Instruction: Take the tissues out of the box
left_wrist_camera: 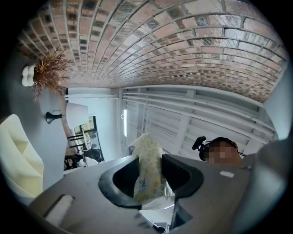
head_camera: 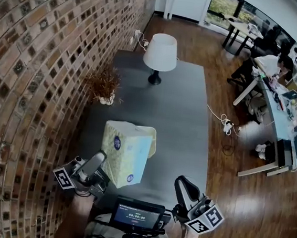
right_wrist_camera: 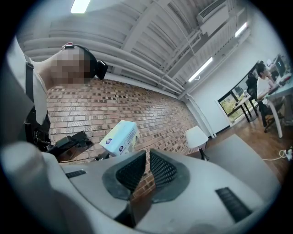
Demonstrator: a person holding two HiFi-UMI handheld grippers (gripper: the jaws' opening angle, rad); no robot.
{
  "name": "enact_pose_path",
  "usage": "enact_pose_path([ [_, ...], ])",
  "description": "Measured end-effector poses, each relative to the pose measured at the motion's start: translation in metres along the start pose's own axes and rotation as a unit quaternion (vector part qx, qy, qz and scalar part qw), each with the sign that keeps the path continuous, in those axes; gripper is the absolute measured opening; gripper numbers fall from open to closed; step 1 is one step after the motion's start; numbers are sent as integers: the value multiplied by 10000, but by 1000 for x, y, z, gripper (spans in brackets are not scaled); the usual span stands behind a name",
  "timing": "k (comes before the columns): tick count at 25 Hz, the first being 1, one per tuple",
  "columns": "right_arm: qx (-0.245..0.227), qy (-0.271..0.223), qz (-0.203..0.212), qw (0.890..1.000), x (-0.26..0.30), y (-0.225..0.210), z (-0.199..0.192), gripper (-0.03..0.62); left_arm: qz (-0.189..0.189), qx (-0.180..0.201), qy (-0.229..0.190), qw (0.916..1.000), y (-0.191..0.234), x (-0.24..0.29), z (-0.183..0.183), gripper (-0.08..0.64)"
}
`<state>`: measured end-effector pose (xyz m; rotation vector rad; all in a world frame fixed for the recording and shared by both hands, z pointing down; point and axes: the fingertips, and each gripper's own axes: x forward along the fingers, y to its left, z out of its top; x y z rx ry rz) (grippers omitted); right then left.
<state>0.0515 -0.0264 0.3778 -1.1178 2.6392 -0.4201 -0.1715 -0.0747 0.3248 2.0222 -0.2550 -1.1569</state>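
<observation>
Right claw (head_camera: pixel 183 184) is seen clenched with nothing in it, lol. Tissue box (head_camera: pixel 125 153) is gripped by left claw (head_camera: pixel 100 162), held up over the desk's (head_camera: pixel 191 110) near edge.

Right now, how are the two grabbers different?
The left gripper is clamped on the yellow tissue pack; the right gripper holds nothing. The left gripper's jaws stand apart with the pack squeezed between them; the right gripper's jaws are almost together. Both have two dark jaws.
</observation>
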Motion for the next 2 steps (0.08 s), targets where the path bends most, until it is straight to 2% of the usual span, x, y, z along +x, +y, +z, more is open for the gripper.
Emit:
enact_pose_path([
  [2, 4, 20, 0, 10000, 0, 1, -1, 40, -20, -72, -38, 10000, 0, -1, 0, 160],
])
